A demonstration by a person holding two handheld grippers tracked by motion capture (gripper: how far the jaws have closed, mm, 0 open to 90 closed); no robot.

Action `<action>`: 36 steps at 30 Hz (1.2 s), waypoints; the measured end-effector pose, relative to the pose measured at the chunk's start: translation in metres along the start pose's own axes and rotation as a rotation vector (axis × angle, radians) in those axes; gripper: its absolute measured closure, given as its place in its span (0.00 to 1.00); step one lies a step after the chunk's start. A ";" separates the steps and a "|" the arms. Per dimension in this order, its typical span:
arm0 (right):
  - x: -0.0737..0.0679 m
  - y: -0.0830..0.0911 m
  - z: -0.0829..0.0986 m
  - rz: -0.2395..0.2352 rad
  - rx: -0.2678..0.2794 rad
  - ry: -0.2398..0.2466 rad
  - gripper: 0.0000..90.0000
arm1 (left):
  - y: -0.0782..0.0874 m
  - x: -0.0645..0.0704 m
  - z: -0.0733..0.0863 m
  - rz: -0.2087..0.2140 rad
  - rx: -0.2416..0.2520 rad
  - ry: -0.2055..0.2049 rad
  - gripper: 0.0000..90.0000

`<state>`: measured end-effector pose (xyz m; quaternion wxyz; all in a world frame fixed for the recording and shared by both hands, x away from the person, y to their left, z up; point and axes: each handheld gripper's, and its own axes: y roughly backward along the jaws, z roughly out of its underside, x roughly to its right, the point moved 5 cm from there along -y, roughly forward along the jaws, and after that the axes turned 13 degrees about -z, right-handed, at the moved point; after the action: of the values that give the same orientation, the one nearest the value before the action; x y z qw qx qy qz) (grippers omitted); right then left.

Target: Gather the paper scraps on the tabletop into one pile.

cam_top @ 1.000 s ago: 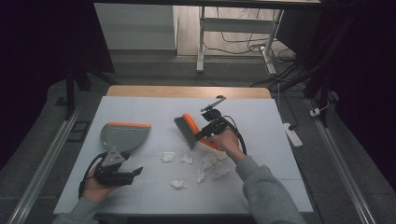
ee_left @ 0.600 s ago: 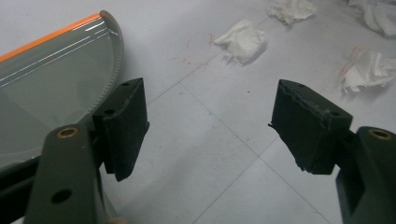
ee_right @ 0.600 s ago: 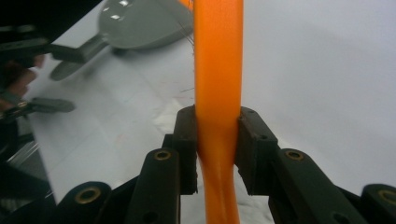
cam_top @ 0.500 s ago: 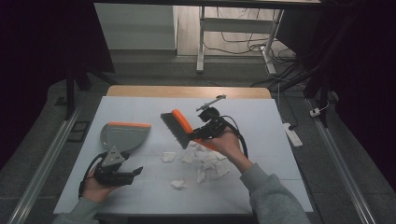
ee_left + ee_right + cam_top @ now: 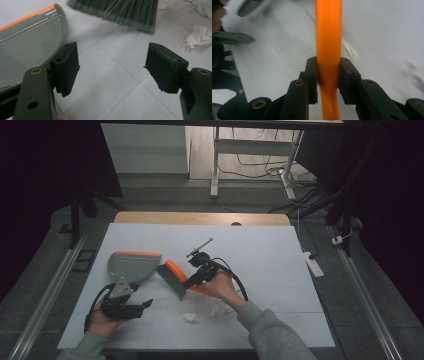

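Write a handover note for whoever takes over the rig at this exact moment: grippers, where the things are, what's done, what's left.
Right gripper: shut on the brush's orange handle; the brush has its bristles on the table beside the dustpan.
Left gripper: open, holding nothing, close beside the dustpan.
Crumpled paper scraps lie on the table near the right hand, none in the dustpan as far as can be seen.
Left to do: probably steady the dustpan, then sweep the scraps into it.

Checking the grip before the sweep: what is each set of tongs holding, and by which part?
The right tongs are shut on the orange handle of the grey-bristled hand brush. The left tongs stand open, holding nothing.
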<state>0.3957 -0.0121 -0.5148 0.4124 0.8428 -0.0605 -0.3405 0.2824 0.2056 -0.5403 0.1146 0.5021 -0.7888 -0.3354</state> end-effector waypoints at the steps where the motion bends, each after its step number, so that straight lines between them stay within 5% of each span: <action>1: 0.004 0.006 0.004 0.011 0.005 -0.015 0.79 | 0.000 0.000 0.000 0.000 0.001 0.000 0.31; 8: 0.018 0.051 0.034 0.093 0.047 -0.049 0.79 | -0.001 0.002 -0.001 0.002 -0.002 -0.008 0.31; 13: -0.007 0.087 0.034 0.061 0.172 0.047 0.79 | -0.001 0.002 -0.001 -0.003 -0.004 -0.007 0.31; 17: -0.028 0.101 0.037 0.045 0.185 0.111 0.79 | -0.001 0.000 -0.001 -0.008 -0.004 -0.005 0.31; 29: -0.075 0.032 0.075 -0.053 -0.131 0.243 0.79 | 0.000 -0.008 0.002 -0.026 -0.002 0.021 0.31; 33: -0.074 0.012 0.078 -0.019 -0.219 0.261 0.79 | 0.000 -0.008 0.003 -0.027 -0.004 0.019 0.31; 36: -0.063 0.013 0.073 0.017 -0.218 0.224 0.79 | 0.000 -0.008 0.002 -0.025 -0.002 0.017 0.31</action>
<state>0.3042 -0.0446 -0.5035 0.5085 0.8251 0.0161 -0.2455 0.2843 0.2133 -0.5407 0.1179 0.5147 -0.7811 -0.3334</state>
